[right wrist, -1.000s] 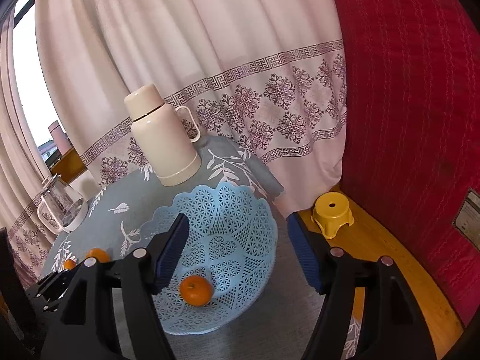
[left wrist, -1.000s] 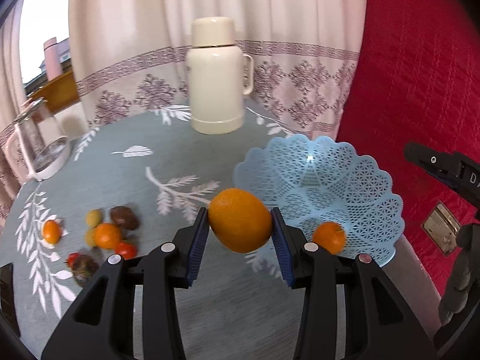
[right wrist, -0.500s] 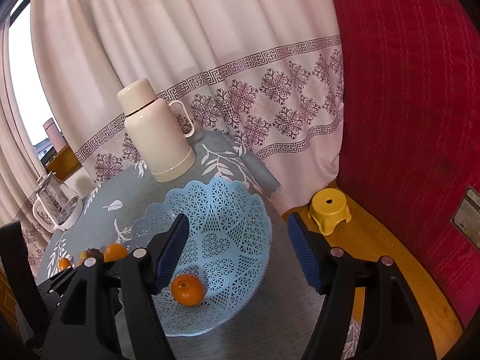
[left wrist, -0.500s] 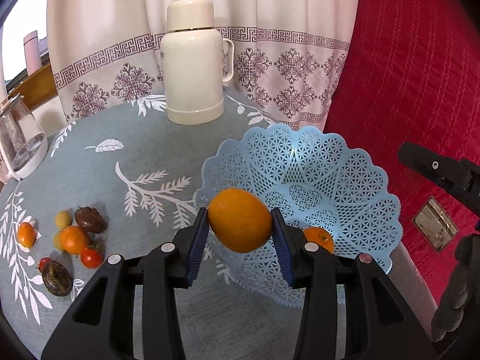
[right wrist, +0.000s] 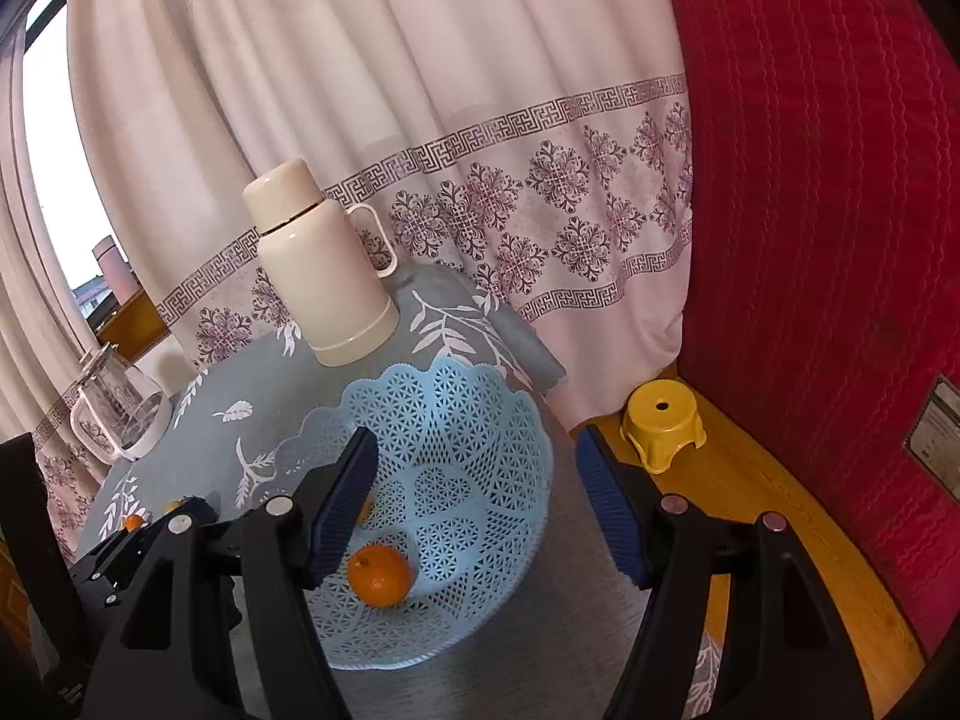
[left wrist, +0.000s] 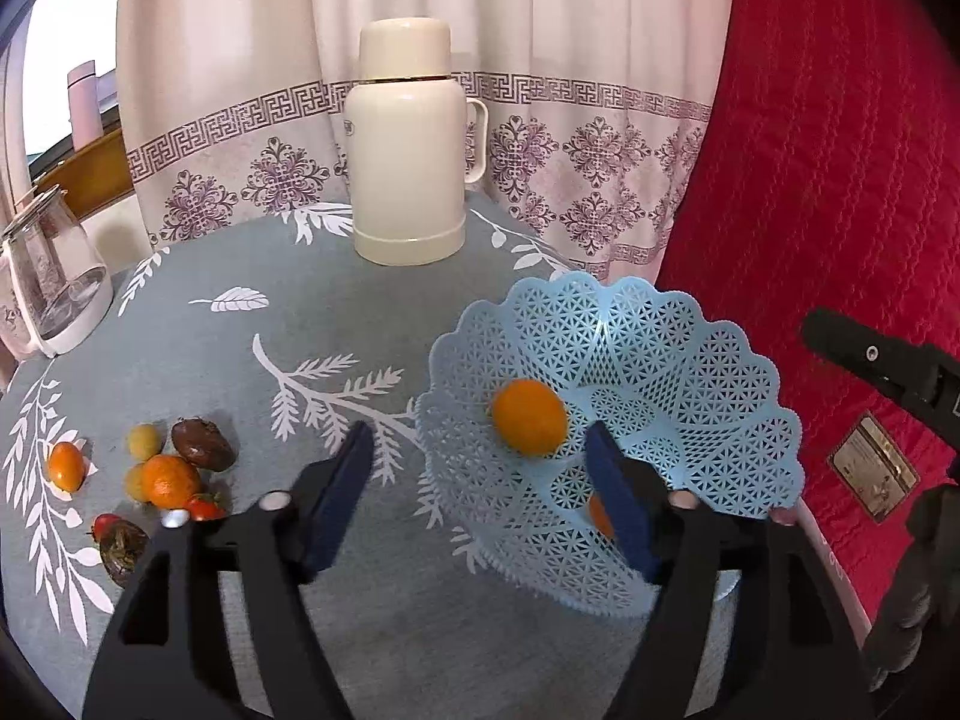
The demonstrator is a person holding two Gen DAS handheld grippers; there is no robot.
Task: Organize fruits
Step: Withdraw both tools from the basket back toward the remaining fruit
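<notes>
A large orange (left wrist: 529, 417) sits free over the near side of the pale blue lattice basket (left wrist: 690, 312), just beyond my left gripper (left wrist: 478, 435). That gripper's jaws are opening and neither pad touches the orange. A smaller orange (right wrist: 380, 575) lies in the basket (right wrist: 450, 372), half hidden behind a blue pad in the left wrist view. My right gripper (right wrist: 475, 444) hangs open and empty above the basket. At the table's left lie several fruits: an orange (left wrist: 170, 480), a brown fruit (left wrist: 201, 443), a small orange (left wrist: 66, 465) and a red tomato (left wrist: 204, 507).
A cream thermos (left wrist: 405, 162) stands at the back of the round grey-blue table (left wrist: 240, 360). A glass jug (left wrist: 51, 282) is at the far left edge. A red padded wall (left wrist: 840, 180) closes the right side, with a yellow stool (right wrist: 660, 423) on the floor below.
My left gripper carried the large orange over the basket, then its jaws spread and let it go. The right gripper stayed where it was, still open.
</notes>
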